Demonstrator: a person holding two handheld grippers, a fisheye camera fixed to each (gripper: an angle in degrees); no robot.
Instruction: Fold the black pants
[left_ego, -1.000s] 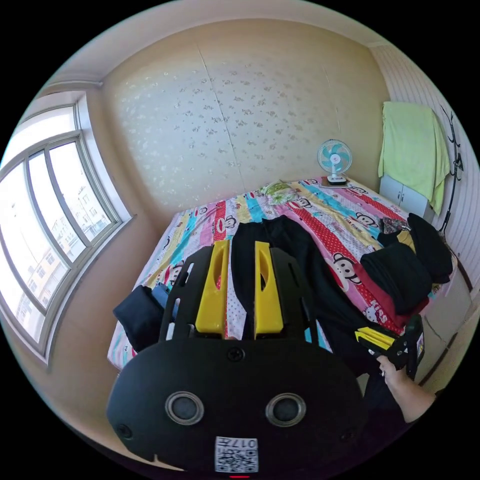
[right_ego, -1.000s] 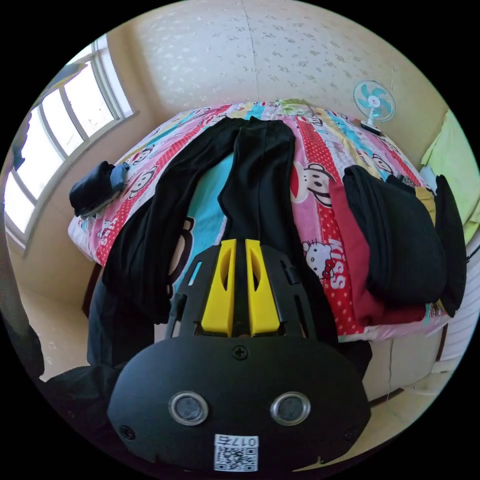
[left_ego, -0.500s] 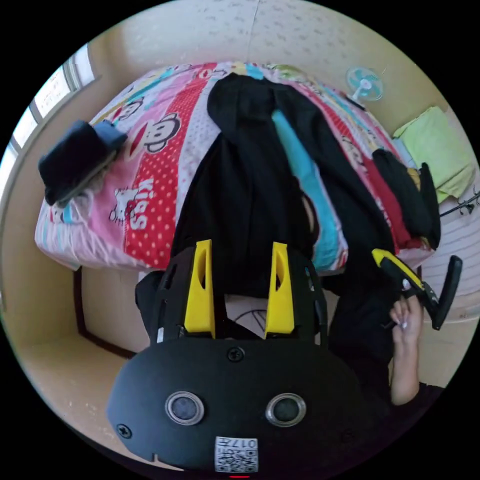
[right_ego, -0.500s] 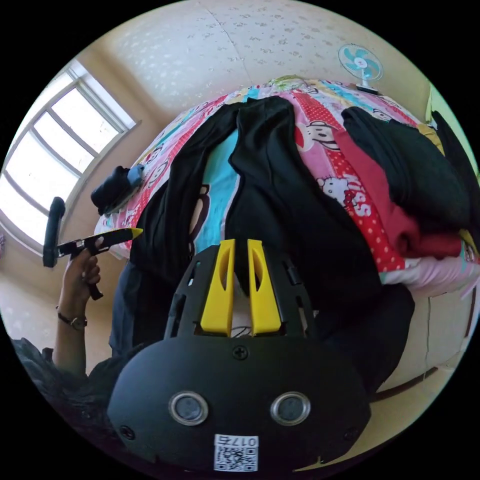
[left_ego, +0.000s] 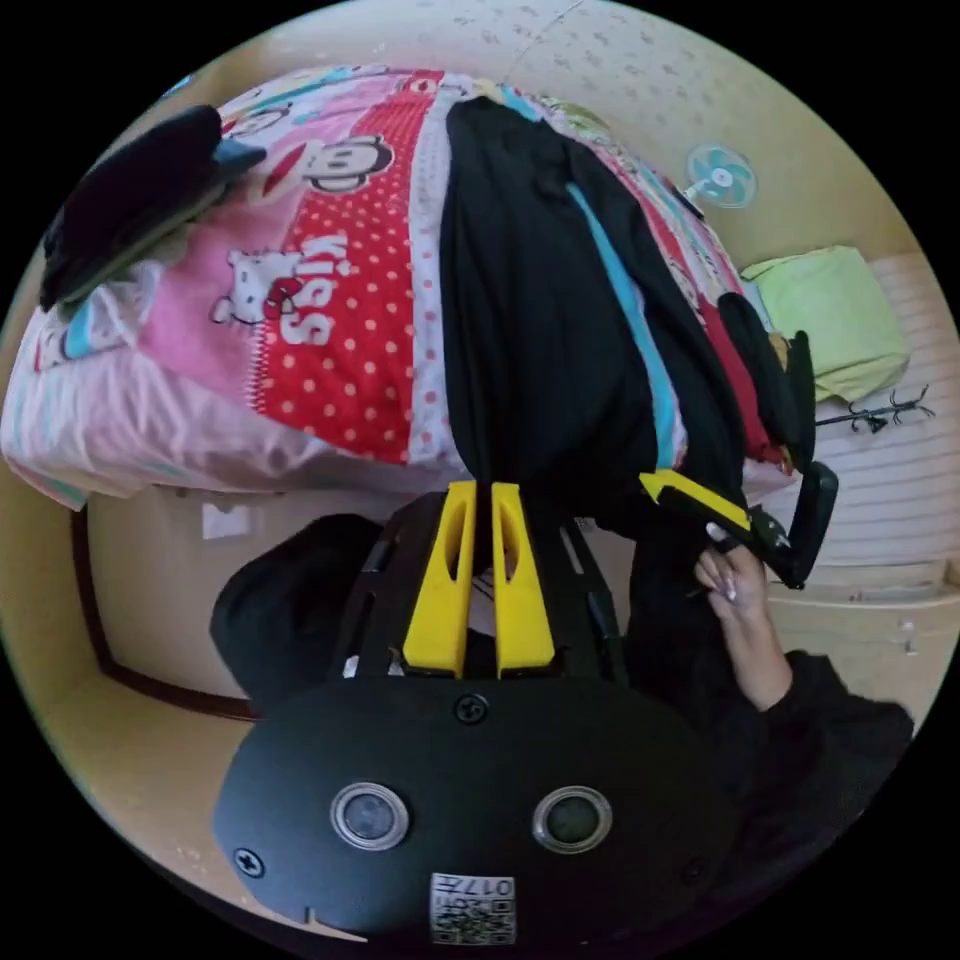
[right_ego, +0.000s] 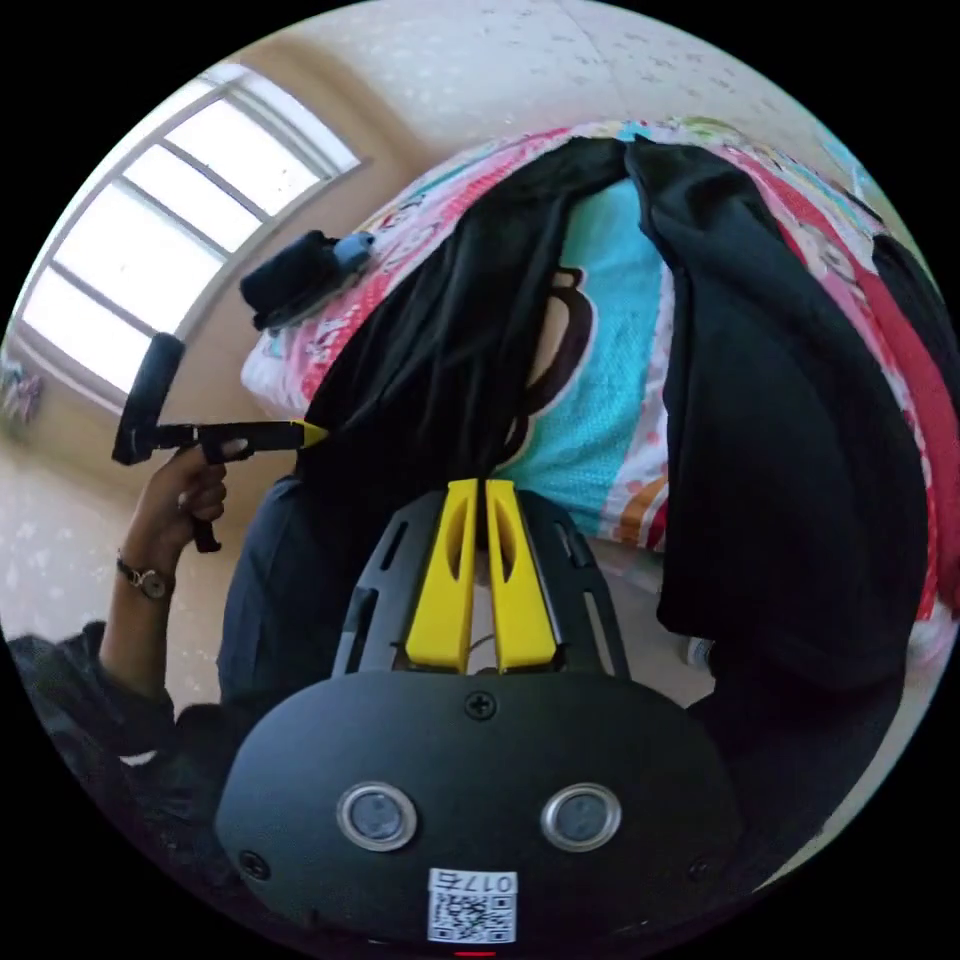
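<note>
The black pants (left_ego: 530, 300) lie lengthwise on the cartoon bedsheet (left_ego: 340, 340), legs apart, their ends hanging over the near edge of the bed. My left gripper (left_ego: 478, 492) is shut on the hem of one leg at that edge. A hand holds my right gripper (left_ego: 655, 483) just beside it, at the same dark hem. In the right gripper view, the right gripper (right_ego: 475, 488) is shut on the lower end of the pants leg (right_ego: 440, 330), and the left gripper (right_ego: 312, 433) touches that leg's outer edge. The other leg (right_ego: 780, 420) droops over the bedsheet (right_ego: 600, 380).
A folded dark garment (left_ego: 130, 210) sits at the bed's corner, also in the right gripper view (right_ego: 300, 275). Stacked folded clothes (left_ego: 790, 390) lie on the opposite side. A small fan (left_ego: 720, 175), a green cloth (left_ego: 840, 320) and a window (right_ego: 170, 270) surround the bed.
Both cameras dropped toward the bed's near edge. The left jaws, open half a second ago, have closed on the hem. The right gripper crossed to the same leg.
</note>
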